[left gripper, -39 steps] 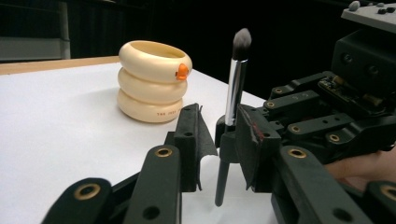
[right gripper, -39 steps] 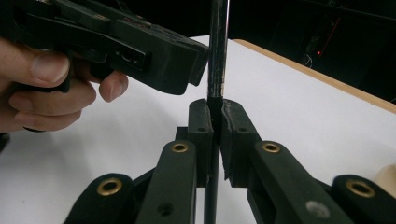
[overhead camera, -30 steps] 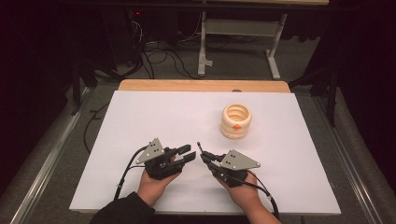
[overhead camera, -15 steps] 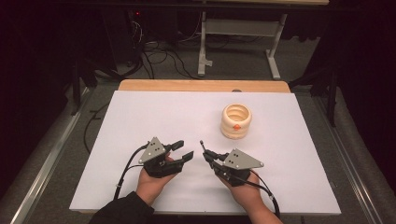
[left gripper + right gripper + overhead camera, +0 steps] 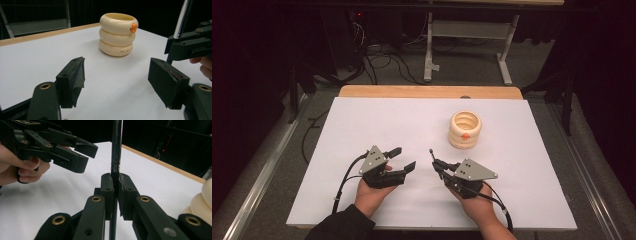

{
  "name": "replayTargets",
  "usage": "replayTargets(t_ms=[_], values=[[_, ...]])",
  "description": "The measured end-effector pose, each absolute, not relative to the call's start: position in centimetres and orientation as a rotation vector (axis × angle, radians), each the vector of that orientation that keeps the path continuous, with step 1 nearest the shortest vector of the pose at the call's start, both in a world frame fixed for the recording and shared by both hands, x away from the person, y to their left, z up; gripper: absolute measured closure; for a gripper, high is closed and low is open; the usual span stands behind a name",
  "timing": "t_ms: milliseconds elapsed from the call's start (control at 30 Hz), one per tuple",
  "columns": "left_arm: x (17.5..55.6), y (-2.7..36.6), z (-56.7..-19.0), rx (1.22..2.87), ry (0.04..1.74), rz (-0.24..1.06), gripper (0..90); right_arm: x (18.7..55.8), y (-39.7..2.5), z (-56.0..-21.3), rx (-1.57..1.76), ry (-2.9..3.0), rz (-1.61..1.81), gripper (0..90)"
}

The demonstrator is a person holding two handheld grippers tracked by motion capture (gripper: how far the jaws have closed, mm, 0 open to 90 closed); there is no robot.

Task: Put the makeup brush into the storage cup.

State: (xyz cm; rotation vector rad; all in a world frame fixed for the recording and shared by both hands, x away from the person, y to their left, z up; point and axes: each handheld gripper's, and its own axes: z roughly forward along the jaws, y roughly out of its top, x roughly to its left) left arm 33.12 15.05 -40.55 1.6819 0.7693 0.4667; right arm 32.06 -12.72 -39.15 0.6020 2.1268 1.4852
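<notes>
- Right gripper (image 5: 435,161): jaws clamped on one thin dark rod (image 5: 116,150), rod sticking up past the pads, near table's front middle.
- Left gripper (image 5: 403,159): jaws spread wide, holding nothing, just beside the right one.
- One cream ringed holder (image 5: 465,129), orange spot at rim, stands farther back right, well apart.
- White table (image 5: 362,120): bare room left, wooden far edge.
</notes>
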Motion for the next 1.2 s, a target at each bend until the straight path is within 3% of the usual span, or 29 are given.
replayTargets(t_ms=[1200], values=[[32.8,18.3,-40.7,1.671,0.817,0.503,8.1,33.1,-16.8,-38.2,0.723,2.024,1.455,85.5]])
